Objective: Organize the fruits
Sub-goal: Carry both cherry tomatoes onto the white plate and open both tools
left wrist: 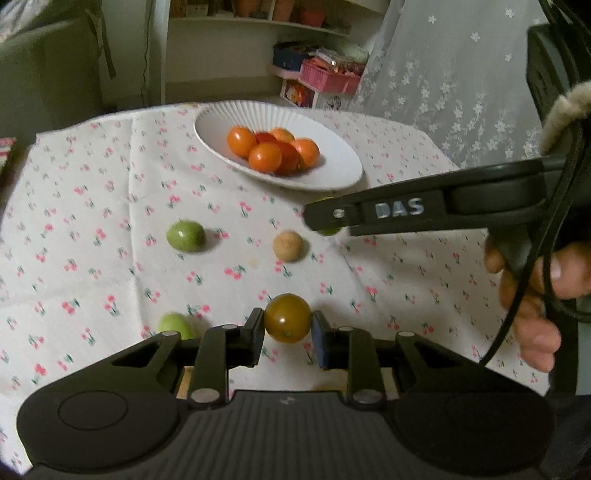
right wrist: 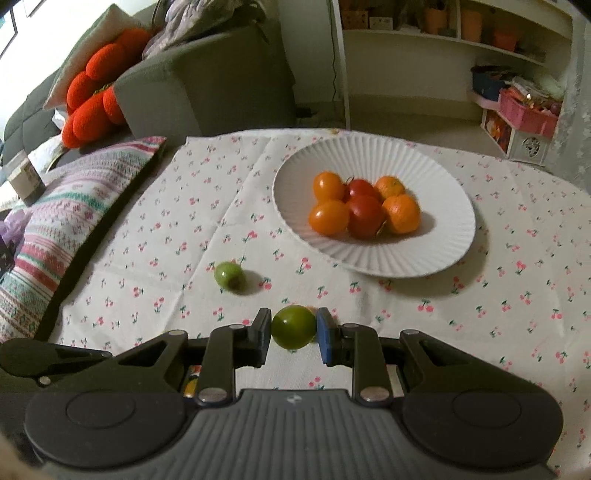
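A white ribbed plate (left wrist: 332, 173) (right wrist: 443, 236) at the table's far side holds several orange and red tomatoes (left wrist: 264, 157) (right wrist: 364, 214). My left gripper (left wrist: 288, 326) is shut on a brownish-olive tomato (left wrist: 288, 317) just above the cloth. My right gripper (right wrist: 293, 328) is shut on a green tomato (right wrist: 293, 326); in the left wrist view it (left wrist: 325, 218) reaches in from the right, in front of the plate. Loose on the cloth lie a green fruit (left wrist: 185, 235) (right wrist: 229, 276), a tan round fruit (left wrist: 288, 246) and another green fruit (left wrist: 175, 325).
The table carries a white cloth with a cherry print (left wrist: 92, 258) (right wrist: 517, 314). A striped cushion (right wrist: 74, 206) lies at the table's left edge. A grey sofa (right wrist: 207, 85), shelves (right wrist: 461, 33) and a pink basket (left wrist: 328, 75) stand behind.
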Demonstrator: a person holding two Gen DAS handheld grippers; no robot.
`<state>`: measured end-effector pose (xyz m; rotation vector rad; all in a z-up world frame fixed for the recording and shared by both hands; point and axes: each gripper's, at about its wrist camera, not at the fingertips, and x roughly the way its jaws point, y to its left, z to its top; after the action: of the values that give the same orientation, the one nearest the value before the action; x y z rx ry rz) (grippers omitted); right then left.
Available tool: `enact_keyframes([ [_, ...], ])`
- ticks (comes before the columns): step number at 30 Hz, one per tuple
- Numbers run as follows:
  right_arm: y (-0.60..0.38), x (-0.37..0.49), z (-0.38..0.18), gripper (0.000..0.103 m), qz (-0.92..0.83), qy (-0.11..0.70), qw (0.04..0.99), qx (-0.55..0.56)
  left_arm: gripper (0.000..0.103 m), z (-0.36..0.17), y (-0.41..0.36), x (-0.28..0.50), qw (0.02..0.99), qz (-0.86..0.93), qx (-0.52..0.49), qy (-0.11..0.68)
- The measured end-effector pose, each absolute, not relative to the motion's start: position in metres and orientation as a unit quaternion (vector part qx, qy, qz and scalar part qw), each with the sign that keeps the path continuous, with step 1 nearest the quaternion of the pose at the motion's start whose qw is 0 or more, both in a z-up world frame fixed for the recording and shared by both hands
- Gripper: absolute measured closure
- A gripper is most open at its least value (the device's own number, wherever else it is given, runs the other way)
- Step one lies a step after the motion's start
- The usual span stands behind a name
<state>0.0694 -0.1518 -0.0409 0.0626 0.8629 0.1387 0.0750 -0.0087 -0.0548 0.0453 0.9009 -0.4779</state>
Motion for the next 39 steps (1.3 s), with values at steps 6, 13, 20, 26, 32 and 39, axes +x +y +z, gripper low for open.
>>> enact_keyframes([
  [6,-0.180,0.075,-0.016,0.080,0.046,0.386,0.919,0.068,0.093,-0.034,-0.004,0.091,0.891,-0.212,0.015,0.400],
  [13,-0.219,0.087,0.006,0.080,0.006,0.347,0.931,0.113,0.093,-0.011,-0.010,0.118,0.911,-0.195,0.006,0.365],
  [20,-0.239,0.106,-0.003,0.080,-0.034,0.353,0.926,0.130,0.093,-0.014,-0.046,0.142,0.910,-0.197,0.016,0.366],
  [26,-0.246,0.119,-0.012,0.080,-0.054,0.364,0.924,0.105,0.093,-0.020,-0.076,0.158,0.903,-0.206,0.036,0.375],
  [32,-0.251,0.133,-0.025,0.080,-0.041,0.384,0.917,0.102,0.093,-0.034,-0.099,0.180,0.897,-0.205,0.052,0.389],
  [39,-0.253,0.148,-0.044,0.080,-0.025,0.423,0.901,0.095,0.093,-0.049,-0.120,0.189,0.892,-0.203,0.096,0.392],
])
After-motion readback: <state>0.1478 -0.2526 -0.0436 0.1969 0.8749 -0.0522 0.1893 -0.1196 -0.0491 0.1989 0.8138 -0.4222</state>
